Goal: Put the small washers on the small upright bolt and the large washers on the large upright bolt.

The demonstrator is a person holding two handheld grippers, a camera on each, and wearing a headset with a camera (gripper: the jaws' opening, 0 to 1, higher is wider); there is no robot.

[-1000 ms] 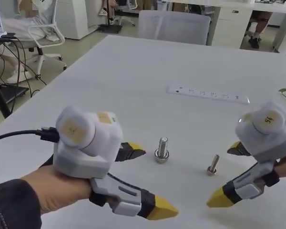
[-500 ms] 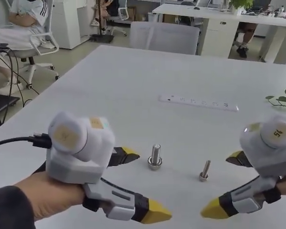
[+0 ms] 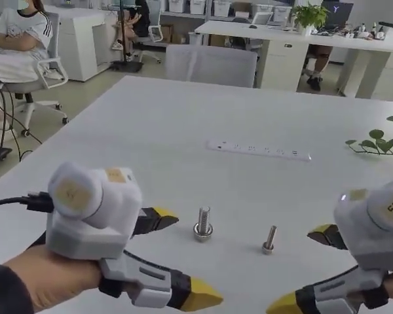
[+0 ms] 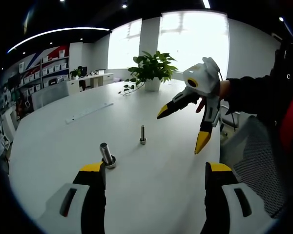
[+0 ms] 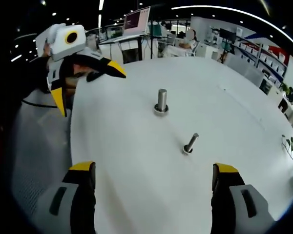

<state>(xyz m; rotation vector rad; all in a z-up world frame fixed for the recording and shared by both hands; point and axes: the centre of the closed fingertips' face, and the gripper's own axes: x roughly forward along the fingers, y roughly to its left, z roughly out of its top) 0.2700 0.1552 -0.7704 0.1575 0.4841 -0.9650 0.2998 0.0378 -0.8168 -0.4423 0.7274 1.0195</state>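
The large upright bolt point(image 3: 203, 222) stands mid-table with a ring-like flange at its base. To its right stands the small upright bolt point(image 3: 269, 239), leaning slightly. My left gripper point(image 3: 182, 258) is open and empty, just left of the large bolt. My right gripper point(image 3: 301, 268) is open and empty, right of the small bolt. In the left gripper view, the large bolt point(image 4: 106, 155) and small bolt point(image 4: 142, 135) stand ahead of the jaws, with the right gripper point(image 4: 183, 129) beyond. In the right gripper view, the small bolt point(image 5: 189, 143) is nearer, the large bolt point(image 5: 160, 101) farther, and the left gripper point(image 5: 88, 90) is at the upper left.
A white power strip point(image 3: 259, 150) lies across the table behind the bolts. A leafy sprig point(image 3: 373, 140) reaches in at the right edge. A grey chair point(image 3: 209, 64) stands at the far edge. A person sits at the far left. A potted plant point(image 4: 154, 70) stands on the table.
The head camera has tilted up, so the whole picture has slid down and left. Both grippers stay open and empty beside the bolts. The bolts have not moved on the table.
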